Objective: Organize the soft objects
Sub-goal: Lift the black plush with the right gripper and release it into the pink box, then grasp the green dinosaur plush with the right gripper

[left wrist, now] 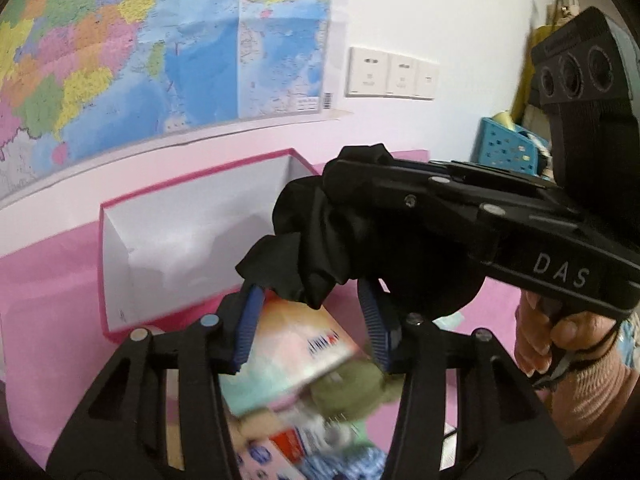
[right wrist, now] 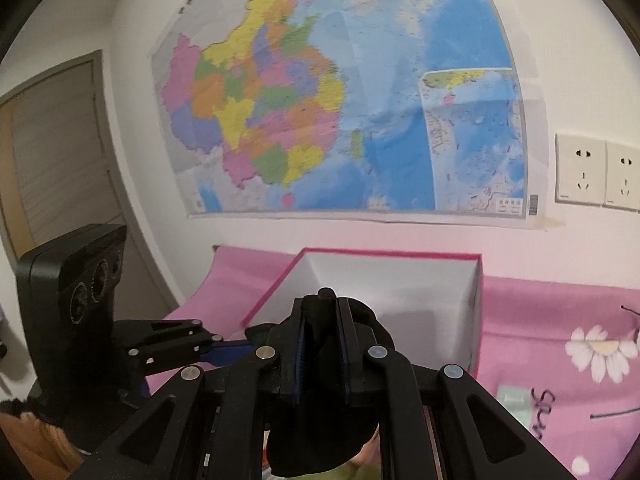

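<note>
A black fabric scrunchie (left wrist: 320,236) hangs in the air in front of an open white box with a pink rim (left wrist: 180,216). My right gripper (right wrist: 320,344) is shut on the scrunchie (right wrist: 320,440), which bunches between and below its fingers. In the left wrist view the right gripper (left wrist: 440,196) comes in from the right, held by a hand. My left gripper (left wrist: 312,320) is open, its blue pads (left wrist: 250,320) just under the scrunchie, not touching it as far as I can tell. The box (right wrist: 400,280) lies straight ahead in the right wrist view.
A pile of soft things lies below my left gripper: a pastel packet (left wrist: 296,348), a green plush (left wrist: 352,384), printed packets. A pink cloth (right wrist: 560,320) with daisies covers the table. A wall map (right wrist: 340,100), sockets (right wrist: 580,170) and a blue basket (left wrist: 508,142) stand behind.
</note>
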Tool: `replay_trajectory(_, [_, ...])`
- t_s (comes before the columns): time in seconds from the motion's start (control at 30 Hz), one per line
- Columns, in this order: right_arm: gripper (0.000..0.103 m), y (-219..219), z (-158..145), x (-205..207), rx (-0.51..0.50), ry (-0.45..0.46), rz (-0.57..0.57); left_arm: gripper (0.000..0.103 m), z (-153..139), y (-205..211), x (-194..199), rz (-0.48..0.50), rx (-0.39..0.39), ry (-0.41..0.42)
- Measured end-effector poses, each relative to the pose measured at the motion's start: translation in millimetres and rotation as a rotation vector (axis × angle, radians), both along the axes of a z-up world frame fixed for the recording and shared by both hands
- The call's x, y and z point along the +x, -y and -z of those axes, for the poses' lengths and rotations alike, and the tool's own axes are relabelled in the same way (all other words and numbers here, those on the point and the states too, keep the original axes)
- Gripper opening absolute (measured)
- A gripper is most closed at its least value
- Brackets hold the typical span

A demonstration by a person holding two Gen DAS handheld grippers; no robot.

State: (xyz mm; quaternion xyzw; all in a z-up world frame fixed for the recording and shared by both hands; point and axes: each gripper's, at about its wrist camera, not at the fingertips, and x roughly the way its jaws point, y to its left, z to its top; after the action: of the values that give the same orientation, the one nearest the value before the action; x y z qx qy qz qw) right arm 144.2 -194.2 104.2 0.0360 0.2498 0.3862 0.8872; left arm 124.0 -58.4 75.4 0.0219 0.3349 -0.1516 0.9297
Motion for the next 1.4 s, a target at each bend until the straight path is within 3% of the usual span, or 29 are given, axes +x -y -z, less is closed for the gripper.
replay_trajectory(0.2, [0.013,-6,11,44,-0.03,-0.025,0.035,0.049,6,1,41,-0.046,0.036,-0.035])
replay_trajectory(0.53, [0.013,-19,57,99,-0.114,-0.104,0.073,0.049,32,7,91,-0.131,0.111,-0.131])
replay_trajectory(0.73, [0.029,-11,75,111,-0.2,-0.13,0.145,0.051,39,5,88,-0.153,0.13,-0.135])
replay_trajectory(0.87, [0.032,10,68,97,-0.182,-0.136,0.165,0.051,35,0,69,-0.137,0.112,-0.101])
replay_trajectory(1.03, [0.036,36,51,59,-0.129,-0.135,0.123,0.064,26,-8,28,-0.078,0.066,-0.045])
replay_trajectory(1.17, [0.053,51,42,23,-0.097,-0.126,0.088,0.067,25,-11,-6,-0.03,0.038,-0.023])
replay_trajectory(1.4, [0.069,56,57,-29,-0.112,-0.15,0.046,0.067,46,-8,-31,0.016,0.014,-0.071])
